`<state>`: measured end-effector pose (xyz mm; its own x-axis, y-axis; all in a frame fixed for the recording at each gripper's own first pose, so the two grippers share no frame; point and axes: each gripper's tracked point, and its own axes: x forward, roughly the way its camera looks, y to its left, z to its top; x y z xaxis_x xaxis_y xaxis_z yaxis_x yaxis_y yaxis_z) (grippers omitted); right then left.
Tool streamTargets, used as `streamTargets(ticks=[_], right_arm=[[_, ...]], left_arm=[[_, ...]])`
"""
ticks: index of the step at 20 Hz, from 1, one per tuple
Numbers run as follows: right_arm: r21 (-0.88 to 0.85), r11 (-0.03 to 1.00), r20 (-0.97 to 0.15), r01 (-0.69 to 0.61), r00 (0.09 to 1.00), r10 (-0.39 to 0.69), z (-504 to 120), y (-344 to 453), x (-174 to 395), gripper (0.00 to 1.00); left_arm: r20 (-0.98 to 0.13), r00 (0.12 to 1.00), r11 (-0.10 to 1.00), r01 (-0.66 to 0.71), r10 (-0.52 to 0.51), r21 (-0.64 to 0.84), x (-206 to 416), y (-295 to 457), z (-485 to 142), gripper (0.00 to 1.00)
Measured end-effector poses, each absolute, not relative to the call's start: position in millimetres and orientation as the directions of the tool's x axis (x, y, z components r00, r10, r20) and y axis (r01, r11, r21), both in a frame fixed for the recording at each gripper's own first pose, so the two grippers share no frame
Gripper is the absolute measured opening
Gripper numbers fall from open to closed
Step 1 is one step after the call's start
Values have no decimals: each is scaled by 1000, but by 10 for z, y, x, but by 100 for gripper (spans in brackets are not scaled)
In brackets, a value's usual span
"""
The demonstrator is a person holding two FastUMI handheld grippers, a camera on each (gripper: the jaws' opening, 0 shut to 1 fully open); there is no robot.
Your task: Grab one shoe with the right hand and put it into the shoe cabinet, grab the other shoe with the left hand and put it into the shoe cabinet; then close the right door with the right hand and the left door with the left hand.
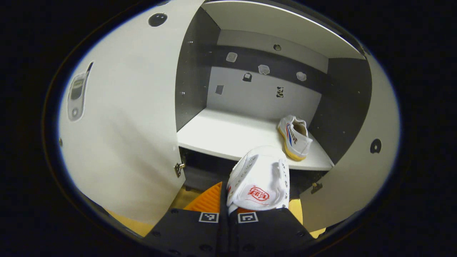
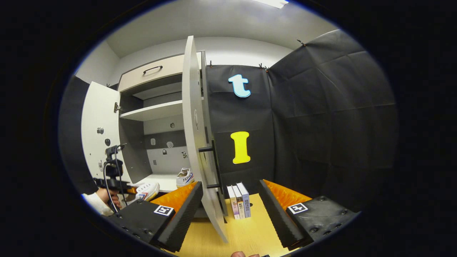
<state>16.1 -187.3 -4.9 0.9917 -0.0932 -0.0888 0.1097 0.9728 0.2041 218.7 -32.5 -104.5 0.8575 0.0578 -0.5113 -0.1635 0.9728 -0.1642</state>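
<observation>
A shoe [image 1: 259,182] is pinched in the left claw [image 1: 228,210], just short of the shelf [image 1: 221,134] ahead. It should be carried forward and set beside the other shoe [image 1: 294,137]. The right claw [image 2: 230,205] is spread, holding nothing.

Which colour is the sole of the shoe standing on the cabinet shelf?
Yellowish tan; the shoe shows best in the left gripper view.

The held shoe [image 1: 259,182] hides its own heel behind the hand-held gripper [image 1: 228,210].
</observation>
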Motion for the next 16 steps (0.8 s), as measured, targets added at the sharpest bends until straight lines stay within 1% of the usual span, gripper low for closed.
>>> streamTargets(ticks=[4, 7, 12, 16], right_arm=[[221, 967, -104, 125, 989, -104, -152, -2047, 188, 99], [224, 964, -101, 142, 987, -122, -172, -2222, 197, 99], [204, 963, -111, 175, 982, -155, -253, -2490, 206, 98], [185, 960, -120, 209, 975, -189, -287, -2693, 194, 98]], left_arm=[[-499, 861, 965, -206, 99, -164, 2845, -319, -778, 5], [-517, 843, 963, -243, 152, -114, 3322, -273, -736, 5], [-565, 790, 950, -312, 240, -33, 4044, -176, -864, 5], [-589, 743, 934, -353, 318, 59, 4422, -31, -1072, 5]])
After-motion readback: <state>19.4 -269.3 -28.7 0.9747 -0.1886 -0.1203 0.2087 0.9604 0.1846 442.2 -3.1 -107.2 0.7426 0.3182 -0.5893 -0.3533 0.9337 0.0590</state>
